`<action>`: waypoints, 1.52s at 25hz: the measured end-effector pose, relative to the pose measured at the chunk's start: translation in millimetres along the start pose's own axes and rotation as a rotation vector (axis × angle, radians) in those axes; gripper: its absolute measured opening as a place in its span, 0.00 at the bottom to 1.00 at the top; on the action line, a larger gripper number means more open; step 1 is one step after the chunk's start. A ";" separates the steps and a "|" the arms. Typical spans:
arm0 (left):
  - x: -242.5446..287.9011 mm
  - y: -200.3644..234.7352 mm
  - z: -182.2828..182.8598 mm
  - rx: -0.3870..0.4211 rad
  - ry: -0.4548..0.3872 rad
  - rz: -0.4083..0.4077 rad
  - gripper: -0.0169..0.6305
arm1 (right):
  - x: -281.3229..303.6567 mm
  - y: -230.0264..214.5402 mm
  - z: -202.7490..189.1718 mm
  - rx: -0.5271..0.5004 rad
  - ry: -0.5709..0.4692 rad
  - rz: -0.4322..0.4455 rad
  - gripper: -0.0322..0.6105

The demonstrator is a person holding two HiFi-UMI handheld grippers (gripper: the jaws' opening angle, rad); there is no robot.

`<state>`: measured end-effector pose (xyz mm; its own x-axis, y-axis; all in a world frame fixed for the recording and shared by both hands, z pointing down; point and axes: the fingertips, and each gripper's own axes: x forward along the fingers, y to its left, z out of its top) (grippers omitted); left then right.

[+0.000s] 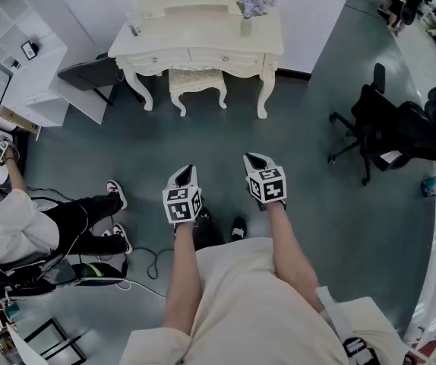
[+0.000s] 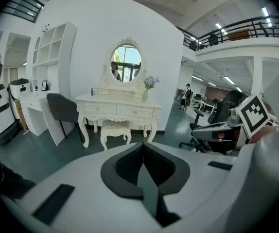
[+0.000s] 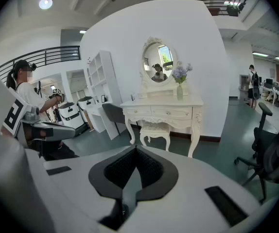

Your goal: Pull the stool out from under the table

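Observation:
A cream carved stool (image 1: 197,83) stands tucked under the white dressing table (image 1: 203,46) against the far wall; it also shows in the left gripper view, stool (image 2: 115,131), and in the right gripper view, stool (image 3: 155,130). My left gripper (image 1: 185,174) and right gripper (image 1: 256,160) hover side by side over the green floor, well short of the stool and pointing at it. Both are shut with nothing between the jaws. A vase of purple flowers (image 1: 249,9) stands on the table top.
A black office chair (image 1: 389,130) stands to the right. A dark chair (image 1: 89,74) and white shelving (image 1: 20,52) sit left of the table. A seated person (image 1: 32,230) is at my left, with cables on the floor nearby.

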<state>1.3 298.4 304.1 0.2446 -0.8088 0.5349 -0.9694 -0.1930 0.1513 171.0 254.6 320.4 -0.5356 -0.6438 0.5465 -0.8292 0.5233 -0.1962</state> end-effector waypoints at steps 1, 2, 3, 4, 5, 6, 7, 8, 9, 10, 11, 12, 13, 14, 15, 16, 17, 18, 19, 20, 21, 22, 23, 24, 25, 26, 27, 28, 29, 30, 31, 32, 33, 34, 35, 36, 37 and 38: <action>-0.5 0.0 -0.7 -0.001 0.002 -0.001 0.05 | -0.2 -0.3 -0.1 0.002 0.000 0.000 0.12; -0.6 -0.3 -1.4 -0.001 0.004 -0.002 0.05 | -0.1 -0.9 -0.1 0.002 0.002 0.000 0.12; -0.4 -1.1 -2.2 -0.001 0.007 -0.004 0.05 | 0.3 -2.1 0.0 0.001 0.005 0.000 0.12; 0.2 -2.7 -3.3 0.001 0.011 -0.008 0.05 | 0.9 -4.1 0.1 -0.004 0.009 -0.001 0.12; 0.7 -4.5 -4.4 0.002 0.014 -0.011 0.05 | 1.5 -6.1 0.1 -0.008 0.015 -0.001 0.12; 0.8 -5.5 -5.1 0.002 0.016 -0.012 0.05 | 1.8 -7.6 0.0 -0.012 0.019 -0.002 0.12; 0.7 -5.1 -4.9 -0.003 0.014 -0.011 0.05 | 1.9 -8.1 -0.4 -0.015 0.023 -0.003 0.12; 1.1 -3.6 -4.3 -0.011 0.011 -0.010 0.05 | 2.1 -8.0 -1.5 -0.019 0.028 -0.004 0.12; 1.9 -1.9 -4.3 -0.018 0.009 -0.008 0.05 | 2.6 -7.7 -3.8 -0.021 0.034 -0.007 0.12; 3.2 -0.3 -5.9 -0.025 0.011 -0.008 0.05 | 3.7 -7.9 -7.8 -0.020 0.043 -0.009 0.12; 4.6 1.1 -9.1 -0.029 0.017 -0.009 0.05 | 5.4 -8.8 -12.7 -0.010 0.052 -0.013 0.12; 6.5 2.6 -12.8 -0.033 0.024 -0.010 0.05 | 7.8 -10.5 -16.8 0.007 0.058 -0.016 0.12; 8.8 4.6 -15.6 -0.036 0.031 -0.012 0.05 | 11.0 -12.4 -18.5 0.029 0.059 -0.016 0.12; 11.5 7.3 -17.0 -0.038 0.036 -0.014 0.05 | 14.8 -14.2 -17.3 0.049 0.055 -0.015 0.12; 14.2 11.0 -16.8 -0.039 0.041 -0.015 0.05 | 19.1 -15.6 -13.8 0.062 0.050 -0.013 0.12; 16.8 15.9 -15.1 -0.040 0.043 -0.014 0.05 | 23.7 -16.6 -8.9 0.066 0.045 -0.013 0.12; 19.3 22.1 -11.4 -0.041 0.042 -0.013 0.05 | 28.7 -17.5 -3.2 0.066 0.039 -0.013 0.12; 22.6 29.3 -5.5 -0.043 0.038 -0.010 0.05 | 34.0 -18.6 2.9 0.067 0.031 -0.015 0.12; 27.1 37.2 2.3 -0.044 0.032 -0.006 0.05 | 39.5 -20.4 9.4 0.072 0.022 -0.017 0.12; 32.4 44.9 11.2 -0.046 0.027 -0.002 0.05 | 44.9 -22.6 15.4 0.080 0.015 -0.018 0.12; 38.0 52.0 20.4 -0.049 0.020 0.002 0.05 | 50.2 -24.2 20.3 0.090 0.012 -0.017 0.12; 43.5 58.4 29.2 -0.054 0.013 0.005 0.05 | 55.9 -24.9 23.5 0.099 0.014 -0.013 0.12; 48.8 64.3 37.6 -0.058 0.005 0.006 0.05 | 62.3 -24.8 24.9 0.107 0.024 -0.007 0.12; 53.8 69.7 46.3 -0.063 -0.006 0.006 0.05 | 69.5 -24.5 25.4 0.115 0.038 -0.002 0.12; 58.7 74.6 55.5 -0.066 -0.018 0.005 0.05 | 76.9 -24.9 26.2 0.124 0.050 0.000 0.12; 64.2 79.0 65.4 -0.066 -0.030 0.001 0.05 | 84.6 -26.3 28.7 0.134 0.055 0.000 0.12; 70.8 83.5 75.0 -0.061 -0.037 -0.003 0.05 | 92.4 -28.3 32.7 0.143 0.056 0.000 0.12; 78.1 88.8 83.1 -0.053 -0.038 -0.004 0.05 | 100.4 -30.2 37.0 0.150 0.055 0.000 0.12; 85.3 95.1 89.0 -0.047 -0.035 -0.002 0.05 | 108.2 -31.4 40.6 0.156 0.056 0.001 0.12; 92.3 102.2 93.0 -0.046 -0.029 -0.001 0.05 | 116.2 -32.3 43.2 0.161 0.057 0.001 0.12; 99.1 109.6 96.1 -0.049 -0.023 0.000 0.05 | 124.4 -33.3 45.7 0.167 0.058 0.000 0.12; 106.3 116.8 99.4 -0.051 -0.018 0.000 0.05 | 133.1 -35.0 49.2 0.174 0.056 -0.003 0.12; 114.7 123.5 103.4 -0.048 -0.013 -0.004 0.05 | 142.6 -37.5 54.2 0.179 0.053 -0.005 0.12; 124.6 129.9 108.2 -0.039 -0.008 -0.009 0.05 | 152.9 -41.1 60.5 0.178 0.051 -0.005 0.12; 135.5 135.9 113.1 -0.027 -0.002 -0.015 0.05 | 163.0 -45.2 66.9 0.169 0.054 -0.004 0.12; 145.5 142.1 117.2 -0.017 0.004 -0.018 0.05 | 171.5 -49.0 71.6 0.156 0.064 -0.003 0.12; 152.8 149.1 120.3 -0.012 0.011 -0.019 0.05 | 177.4 -51.5 74.0 0.149 0.076 -0.008 0.12; 157.7 157.3 123.5 -0.012 0.017 -0.020 0.05 | 181.7 -53.0 76.0 0.157 0.081 -0.019 0.12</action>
<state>-115.0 71.9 309.6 0.2639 -0.7954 0.5456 -0.9642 -0.2018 0.1722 105.4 67.5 368.2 -0.5107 -0.6024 0.6134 -0.8570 0.4143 -0.3066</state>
